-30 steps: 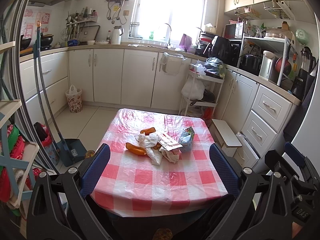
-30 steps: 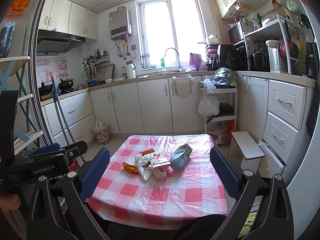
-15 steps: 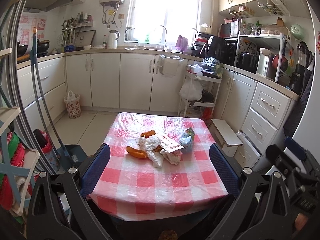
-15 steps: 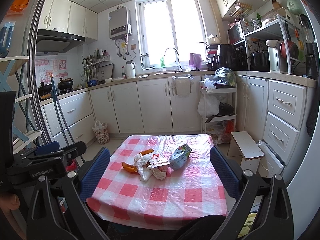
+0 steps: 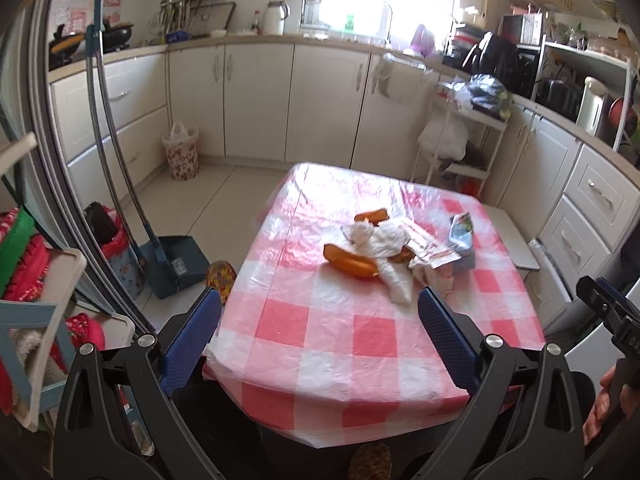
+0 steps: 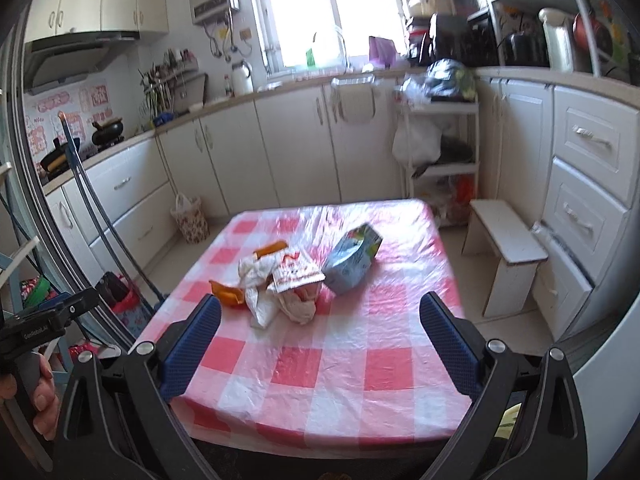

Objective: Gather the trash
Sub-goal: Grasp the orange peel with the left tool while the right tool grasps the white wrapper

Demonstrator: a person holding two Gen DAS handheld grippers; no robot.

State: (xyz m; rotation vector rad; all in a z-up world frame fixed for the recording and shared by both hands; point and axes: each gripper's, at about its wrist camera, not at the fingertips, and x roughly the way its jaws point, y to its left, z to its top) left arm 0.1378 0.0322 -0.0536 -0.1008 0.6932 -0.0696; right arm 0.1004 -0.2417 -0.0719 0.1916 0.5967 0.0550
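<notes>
Cabinets point(image 6: 304, 148) in cream line the back and right walls of the kitchen, under a counter and a bright window. Centre of the floor stands the tabletop point(image 5: 360, 332), covered by a pink-and-white checked plastic cloth. At its right side sits a low white stool point(image 6: 508, 252); off its left side lie a dark blue dustpan point(image 5: 176, 264) with long handle and, further back against the cabinets, a small patterned waste bin point(image 5: 182, 154) lined with a white bag. Trash is heaped in one cluster at the middle of the tabletop: a pale blue carton point(image 6: 352, 260) lying on its side at the right, a torn red-and-white printed wrapper point(image 6: 294, 274) touching it, crumpled white paper or plastic point(image 5: 384, 244) in the centre, and orange peel pieces point(image 5: 352, 264) at the left and far edges of the heap. Left gripper point(image 5: 320, 328) hovers above the near half of the tabletop, its blue-padded fingers point(image 5: 192, 336) spread wide and holding nothing, short of the heap. Right gripper point(image 6: 320, 332) hovers likewise over the near edge, fingers point(image 6: 448, 340) fully spread and empty, with the heap just beyond them. A hand point(image 6: 40, 396) on the left gripper's handle shows at the left edge of the right wrist view.
</notes>
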